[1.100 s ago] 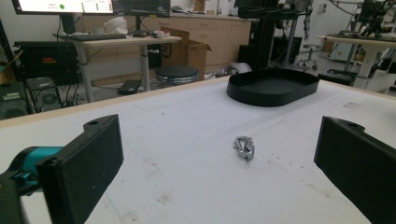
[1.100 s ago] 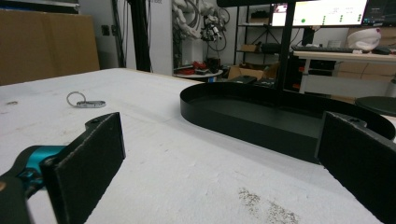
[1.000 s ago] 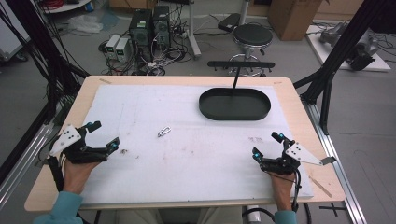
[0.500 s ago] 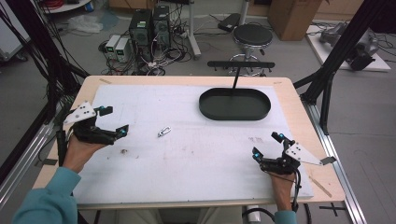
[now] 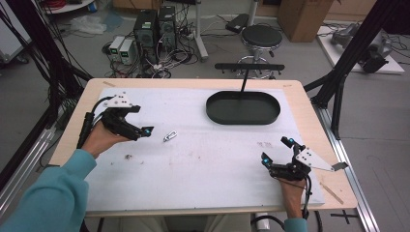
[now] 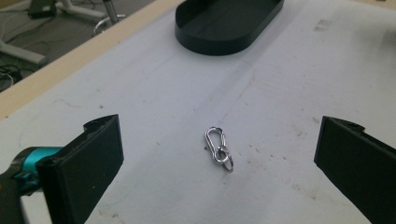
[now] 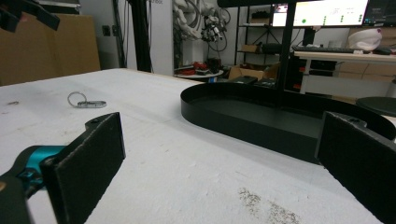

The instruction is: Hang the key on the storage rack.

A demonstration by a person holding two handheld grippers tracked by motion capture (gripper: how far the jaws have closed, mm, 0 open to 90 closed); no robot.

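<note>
High view: the left hand-held gripper (image 5: pixel 138 126) hangs over the left part of the white worktop (image 5: pixel 203 164), its jaws spread wide and pointing toward the clip (image 5: pixel 169 137), a small silver carabiner with a ring on it. The clip lies flat on the worktop just beside the jaw tips, untouched. In the left gripper view the clip (image 6: pixel 218 148) sits between the two black jaws but ahead of them, with bare surface on both sides; its ring end points toward the camera. The black oval tray (image 5: pixel 243 107) stands farther back, well apart from the clip, and appears at the top of the left gripper view (image 6: pixel 224 23).

The right hand-held gripper (image 5: pixel 278 152) rests low at the near right of the worktop, well apart from the clip and the tray, its jaws also wide apart with nothing between them. The right gripper view looks low across the surface: the tray (image 7: pixel 261 116) is ahead to the right, the clip (image 7: pixel 86 101) far off to the left.
</note>
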